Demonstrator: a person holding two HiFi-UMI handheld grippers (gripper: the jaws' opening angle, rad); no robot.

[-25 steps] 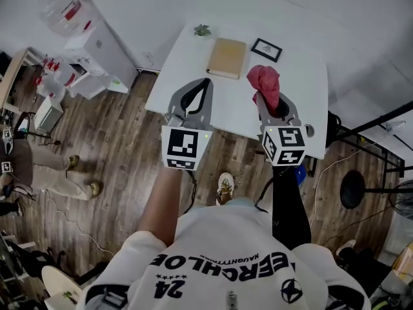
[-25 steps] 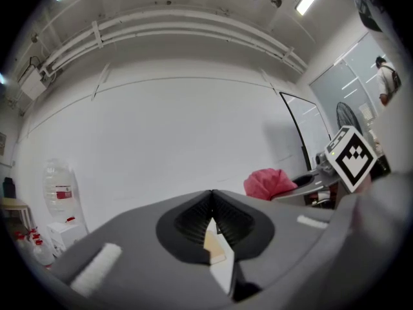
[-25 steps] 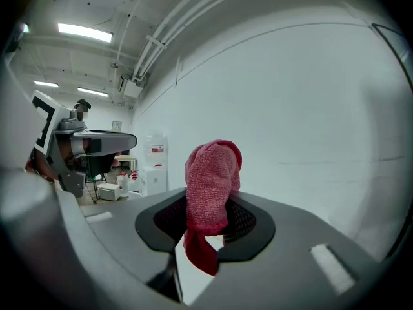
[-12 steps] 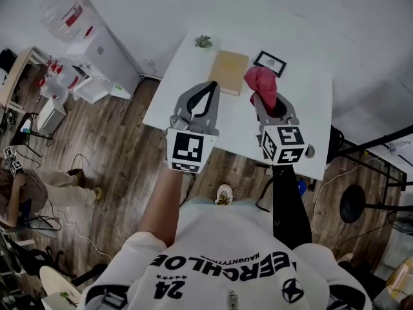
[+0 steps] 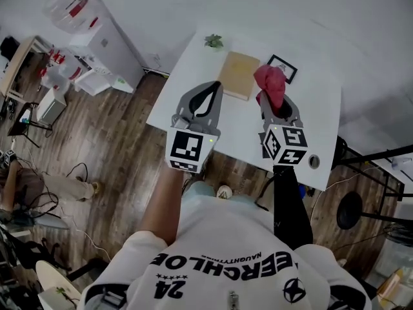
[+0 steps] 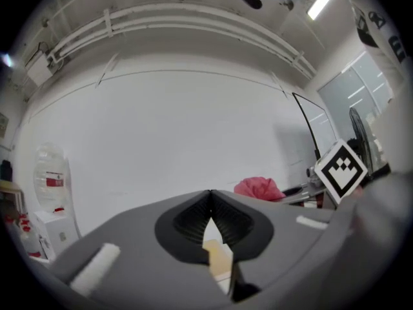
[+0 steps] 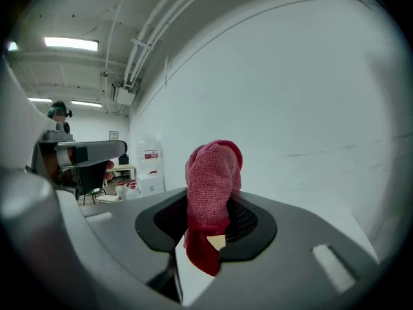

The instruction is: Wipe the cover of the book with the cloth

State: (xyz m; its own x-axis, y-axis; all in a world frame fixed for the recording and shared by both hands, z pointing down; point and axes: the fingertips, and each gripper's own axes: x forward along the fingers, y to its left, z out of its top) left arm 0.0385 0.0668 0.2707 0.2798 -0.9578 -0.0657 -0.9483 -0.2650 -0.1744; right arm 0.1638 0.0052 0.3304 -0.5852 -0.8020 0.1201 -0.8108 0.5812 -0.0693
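Note:
A tan book [image 5: 239, 75] lies flat at the far side of the white table [image 5: 187, 89]; a sliver of the book [image 6: 218, 258] shows between the left jaws. My right gripper [image 5: 271, 99] is shut on a red cloth [image 5: 270, 84], which bunches up above the jaws just right of the book. In the right gripper view the cloth [image 7: 211, 192] sticks up and hangs down between the jaws. My left gripper [image 5: 208, 86] is shut with nothing in it, its tips [image 6: 210, 196] meeting, held above the table just left of the book.
A small green plant [image 5: 213, 41] sits at the table's far left corner and a black-framed picture [image 5: 282, 68] behind the cloth. White cabinets [image 5: 97, 50] and a water dispenser stand left of the table. Black metal frames [image 5: 381, 154] stand at the right.
Both grippers and the view have shifted slightly right and forward over the table; the cloth stays clamped in the right gripper, now a little closer to the book's right edge.

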